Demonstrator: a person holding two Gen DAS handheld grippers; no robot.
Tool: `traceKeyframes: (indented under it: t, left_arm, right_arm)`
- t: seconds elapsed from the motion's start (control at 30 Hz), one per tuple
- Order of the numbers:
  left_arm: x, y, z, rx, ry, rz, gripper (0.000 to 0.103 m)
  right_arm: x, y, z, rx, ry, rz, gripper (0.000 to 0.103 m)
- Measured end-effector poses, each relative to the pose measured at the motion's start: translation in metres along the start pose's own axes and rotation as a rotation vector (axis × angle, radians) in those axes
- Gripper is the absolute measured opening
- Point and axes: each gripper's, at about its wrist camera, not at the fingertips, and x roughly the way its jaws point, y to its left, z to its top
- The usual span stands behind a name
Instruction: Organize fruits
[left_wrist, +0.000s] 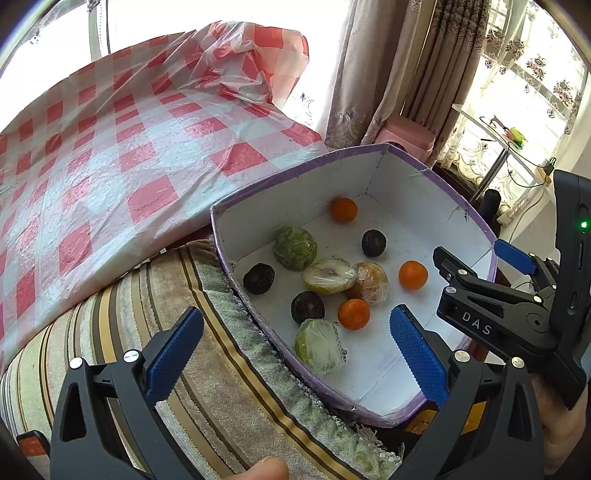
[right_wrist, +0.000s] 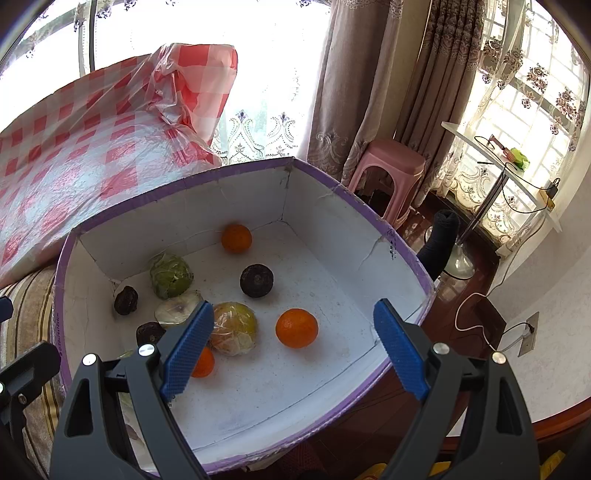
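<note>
Inside the white cardboard box with purple rim (right_wrist: 354, 201), three orange mandarins (right_wrist: 296, 328), four dark round fruits (right_wrist: 256, 280) and plastic-wrapped green fruits (right_wrist: 170, 275) are scattered. Above its near edge the right gripper (right_wrist: 293, 356) is held wide open and empty. The left gripper (left_wrist: 295, 356) is also spread wide, with nothing held, over the striped cushion (left_wrist: 207, 387) beside the box.

Bright daylight is pouring through the window (right_wrist: 177, 22) and washing out the glass. Beige embroidered curtains (right_wrist: 354, 81) are hanging beside a pink plastic stool (right_wrist: 391, 166) that is standing on the dark glossy floor (right_wrist: 476, 266). A red-checked plastic sheet (left_wrist: 110, 147) is lying crumpled over the striped sofa cover (left_wrist: 229, 387).
</note>
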Motion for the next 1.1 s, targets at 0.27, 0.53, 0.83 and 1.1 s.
traceKeyframes:
  t: [0.27, 0.53, 0.83, 1.1]
  left_arm:
    - [-0.0003, -0.0001, 0.0000, -0.001, -0.002, 0.000, 0.098]
    - [-0.0007, -0.0006, 0.0013, 0.000, -0.004, 0.001, 0.098]
    - [-0.0010, -0.0012, 0.0015, 0.000, -0.004, 0.001, 0.098]
    - [-0.0012, -0.0018, 0.0019, 0.005, -0.005, 0.003, 0.098]
  right_arm:
    - [-0.0004, 0.0016, 0.0006, -0.002, -0.001, 0.002, 0.088]
    - [-0.0003, 0.0014, 0.0005, -0.003, -0.002, 0.003, 0.088]
    - [-0.0002, 0.0012, 0.0002, -0.001, -0.001, 0.003, 0.088]
    - [0.0000, 0.0013, 0.0003, -0.002, -0.001, 0.002, 0.088]
